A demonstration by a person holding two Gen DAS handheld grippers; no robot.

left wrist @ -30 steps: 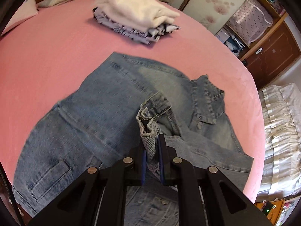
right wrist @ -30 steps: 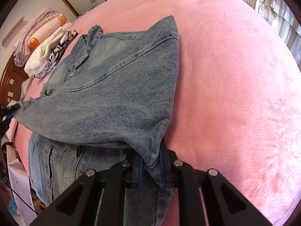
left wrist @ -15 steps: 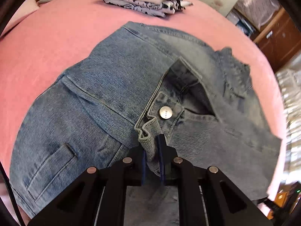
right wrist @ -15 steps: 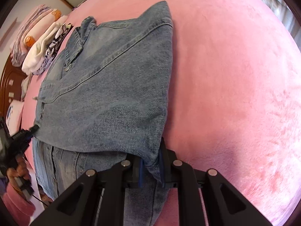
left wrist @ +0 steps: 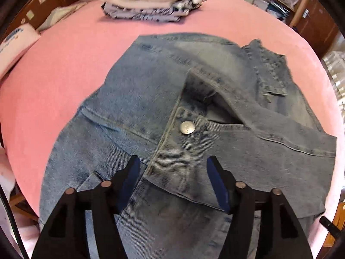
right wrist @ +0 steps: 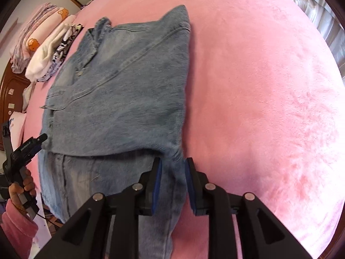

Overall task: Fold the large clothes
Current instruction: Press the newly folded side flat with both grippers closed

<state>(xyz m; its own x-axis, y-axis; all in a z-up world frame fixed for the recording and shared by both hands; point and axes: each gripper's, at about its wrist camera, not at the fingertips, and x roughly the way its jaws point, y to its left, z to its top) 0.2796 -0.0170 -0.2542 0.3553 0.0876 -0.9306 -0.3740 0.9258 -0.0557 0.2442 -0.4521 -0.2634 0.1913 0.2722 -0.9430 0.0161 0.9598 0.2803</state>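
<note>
One fold laid, more left.
Both grippers, left gripper (left wrist: 172, 183) and right gripper (right wrist: 172, 185), are opening, pads clear of the jacket (left wrist: 151, 99), which lies half-folded on the bed (right wrist: 258, 86).

A home bedroom — a bed under a pink plush cover (right wrist: 258, 86) fills the space ahead of the claws. Beyond them sit folded clothes (left wrist: 148, 2), a carved wooden headboard (right wrist: 10, 86) and, off to one side, wooden cabinets (left wrist: 312, 21).

Faded matt denim jacket (left wrist: 151, 99) with a shiny metal button (left wrist: 187, 127) lies on plush pink bedcover (right wrist: 258, 86).
</note>
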